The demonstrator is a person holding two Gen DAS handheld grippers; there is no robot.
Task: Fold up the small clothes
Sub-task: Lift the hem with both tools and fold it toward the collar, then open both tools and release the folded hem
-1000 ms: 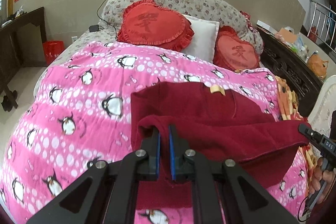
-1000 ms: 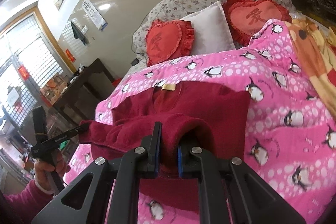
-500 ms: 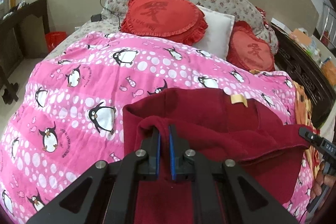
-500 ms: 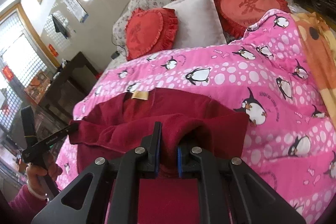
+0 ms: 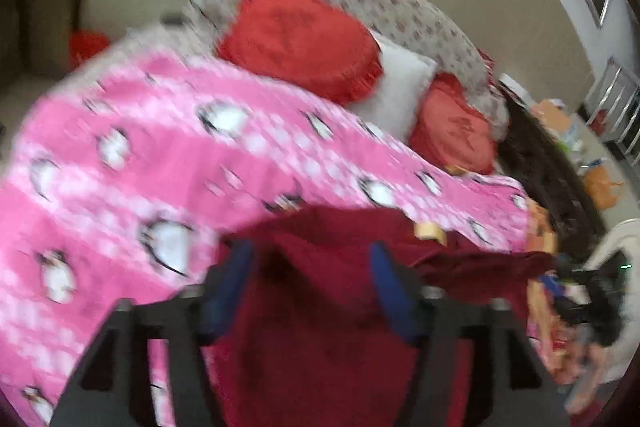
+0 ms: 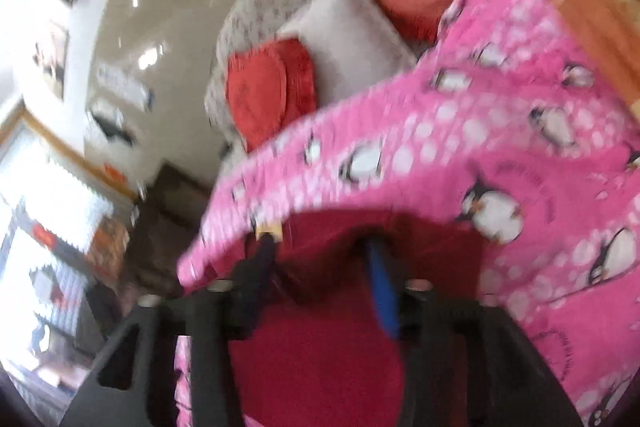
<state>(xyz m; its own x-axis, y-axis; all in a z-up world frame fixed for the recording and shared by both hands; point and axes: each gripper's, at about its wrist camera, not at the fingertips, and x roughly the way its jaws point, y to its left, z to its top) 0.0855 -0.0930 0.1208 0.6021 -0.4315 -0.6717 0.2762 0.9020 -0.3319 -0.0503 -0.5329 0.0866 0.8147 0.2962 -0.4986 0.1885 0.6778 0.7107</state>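
Both grippers have just been opening, and the fold of cloth they pinched before now lies loose between their fingers. On the left gripper (image 5: 310,281) the blue fingers (image 5: 386,291) stand wide apart, with the dark red top (image 5: 320,327) under and between them but not squeezed. The right gripper (image 6: 320,267) is parted less, and its fingers do not seem to press the cloth either, though the blur makes this hard to see.

The dark red top lies on the bed, on the pink penguin blanket (image 5: 160,167), with its lower part folded up toward the yellow neck tag (image 5: 430,230).

It looks soft, thick and light. It should bend easily and stay where it is laid, not slide. I think the best places to take hold are the two corners of one edge, one in each gripper.

Farther back are the red heart cushions (image 5: 300,39) and a white pillow (image 5: 396,91).
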